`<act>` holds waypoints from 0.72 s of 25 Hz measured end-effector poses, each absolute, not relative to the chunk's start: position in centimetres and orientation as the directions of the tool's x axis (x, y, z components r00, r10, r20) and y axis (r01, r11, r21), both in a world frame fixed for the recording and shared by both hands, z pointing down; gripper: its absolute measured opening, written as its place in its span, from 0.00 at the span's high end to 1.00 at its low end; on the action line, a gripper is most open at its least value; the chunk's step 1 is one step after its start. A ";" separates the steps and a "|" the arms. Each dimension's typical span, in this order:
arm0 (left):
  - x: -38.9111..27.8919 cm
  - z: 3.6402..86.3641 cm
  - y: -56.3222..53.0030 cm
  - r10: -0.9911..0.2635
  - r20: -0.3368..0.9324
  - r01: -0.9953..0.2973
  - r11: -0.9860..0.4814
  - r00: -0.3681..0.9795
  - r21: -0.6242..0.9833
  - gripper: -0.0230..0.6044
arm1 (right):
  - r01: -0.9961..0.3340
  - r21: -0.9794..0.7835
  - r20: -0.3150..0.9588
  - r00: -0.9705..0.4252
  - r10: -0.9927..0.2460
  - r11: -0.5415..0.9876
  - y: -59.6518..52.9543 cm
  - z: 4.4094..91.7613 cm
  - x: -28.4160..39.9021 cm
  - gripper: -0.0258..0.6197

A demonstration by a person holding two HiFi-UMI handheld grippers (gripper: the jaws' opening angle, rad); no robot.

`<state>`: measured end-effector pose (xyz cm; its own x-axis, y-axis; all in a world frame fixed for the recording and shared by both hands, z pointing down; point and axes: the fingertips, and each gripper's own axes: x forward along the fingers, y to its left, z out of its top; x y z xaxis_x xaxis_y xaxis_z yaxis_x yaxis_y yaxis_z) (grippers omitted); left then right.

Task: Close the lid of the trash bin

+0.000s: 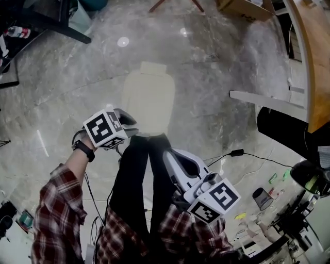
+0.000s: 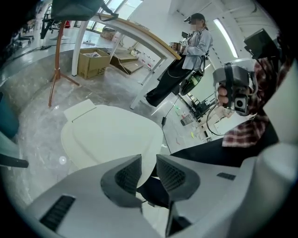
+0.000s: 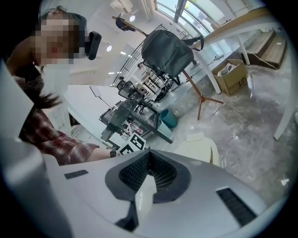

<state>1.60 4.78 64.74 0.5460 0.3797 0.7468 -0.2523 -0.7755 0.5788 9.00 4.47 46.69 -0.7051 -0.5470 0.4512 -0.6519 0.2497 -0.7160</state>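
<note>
A cream trash bin [image 1: 148, 98] stands on the marble floor just ahead of my legs, its lid lying flat on top. In the left gripper view the bin [image 2: 107, 135] fills the middle, right beyond the jaws. My left gripper [image 1: 135, 130] hovers at the bin's near edge, a little to its left, and that gripper [image 2: 149, 160] shows a narrow gap with nothing in it. My right gripper [image 1: 169, 154] is held back over my legs, short of the bin. Its pads meet at the tips in its own view [image 3: 148, 155], with the bin [image 3: 200, 148] behind them.
A cardboard box [image 1: 245, 7] and a wooden table edge [image 1: 309, 51] lie far right. A black cable [image 1: 242, 153] runs over the floor at right. Another person [image 2: 191, 46] stands by the table. A dark bag [image 3: 167, 51] hangs on a tripod stand.
</note>
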 end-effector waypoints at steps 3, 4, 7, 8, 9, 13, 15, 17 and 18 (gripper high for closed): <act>1.7 66.4 5.6 0.351 0.756 -0.273 -0.780 0.552 0.562 0.79 | -0.652 -0.719 0.462 -0.708 -0.534 0.242 5.2 47.9 8.9 0.94; 1.7 66.9 5.9 0.341 0.761 -0.278 -0.785 0.551 0.553 0.79 | -0.651 -0.720 0.465 -0.710 -0.528 0.240 5.5 48.2 8.8 0.94; 1.7 68.5 6.7 0.313 0.776 -0.292 -0.797 0.547 0.528 0.79 | -0.645 -0.725 0.472 -0.720 -0.508 0.242 6.2 48.9 8.3 0.94; 1.7 68.9 6.9 0.306 0.780 -0.300 -0.798 0.546 0.523 0.79 | -0.644 -0.725 0.474 -0.724 -0.501 0.244 6.3 49.1 8.1 0.94; 1.7 69.3 7.0 0.299 0.783 -0.309 -0.797 0.546 0.520 0.79 | -0.643 -0.725 0.476 -0.727 -0.494 0.247 6.3 49.3 7.9 0.94; 1.9 71.0 7.5 0.278 0.794 -0.335 -0.794 0.541 0.507 0.79 | -0.641 -0.721 0.482 -0.736 -0.475 0.261 6.2 49.9 7.4 0.94; 2.2 71.7 7.5 0.264 0.794 -0.327 -0.806 0.548 0.494 0.79 | -0.642 -0.718 0.485 -0.738 -0.469 0.268 5.9 50.2 7.1 0.94; 2.2 72.5 7.7 0.249 0.799 -0.330 -0.813 0.547 0.479 0.79 | -0.644 -0.715 0.489 -0.739 -0.463 0.272 5.6 50.6 6.8 0.94; 2.0 73.0 7.9 0.245 0.805 -0.340 -0.811 0.540 0.475 0.79 | -0.644 -0.715 0.491 -0.740 -0.459 0.274 5.6 50.7 6.7 0.94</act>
